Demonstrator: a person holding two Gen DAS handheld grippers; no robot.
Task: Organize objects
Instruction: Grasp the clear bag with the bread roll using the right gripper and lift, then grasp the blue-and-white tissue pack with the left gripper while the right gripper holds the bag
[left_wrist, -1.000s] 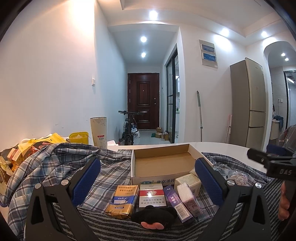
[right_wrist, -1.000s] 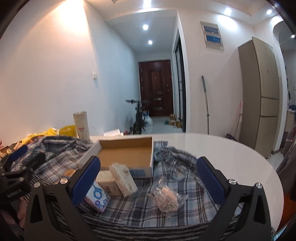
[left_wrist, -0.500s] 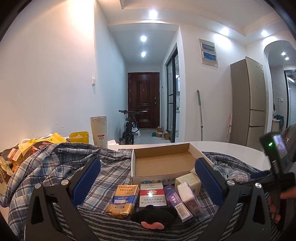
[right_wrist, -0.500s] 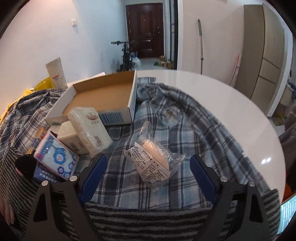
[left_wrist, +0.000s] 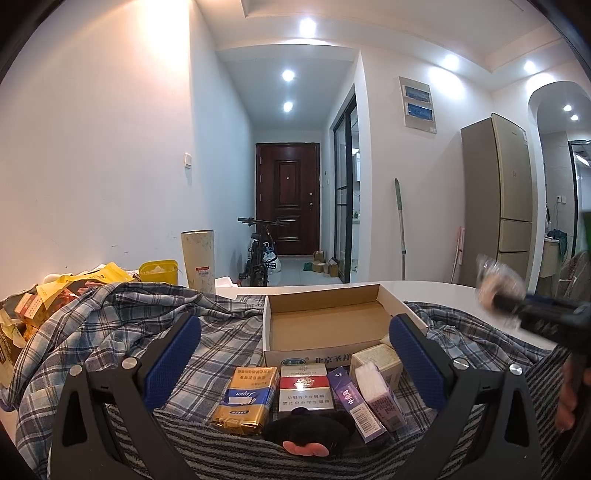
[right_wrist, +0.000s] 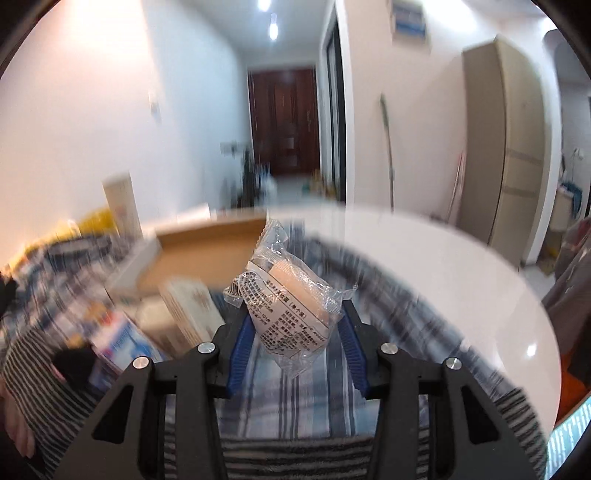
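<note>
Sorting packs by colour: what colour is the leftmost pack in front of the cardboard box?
Gold pack with a blue band; left wrist view.

Bright ceiling spotlights — right view motion-blurred

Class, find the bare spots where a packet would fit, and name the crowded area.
Free: the floor of the open cardboard box, and the bare white tabletop beyond the plaid shirt. Crowded: the row of small cartons in front of the box.

Round white surface (left_wrist: 436, 295), glossy. Directly on it lay a plaid shirt (left_wrist: 110, 325), striped cloth (left_wrist: 229, 446), and stood a cream tumbler (left_wrist: 197, 260).
</note>
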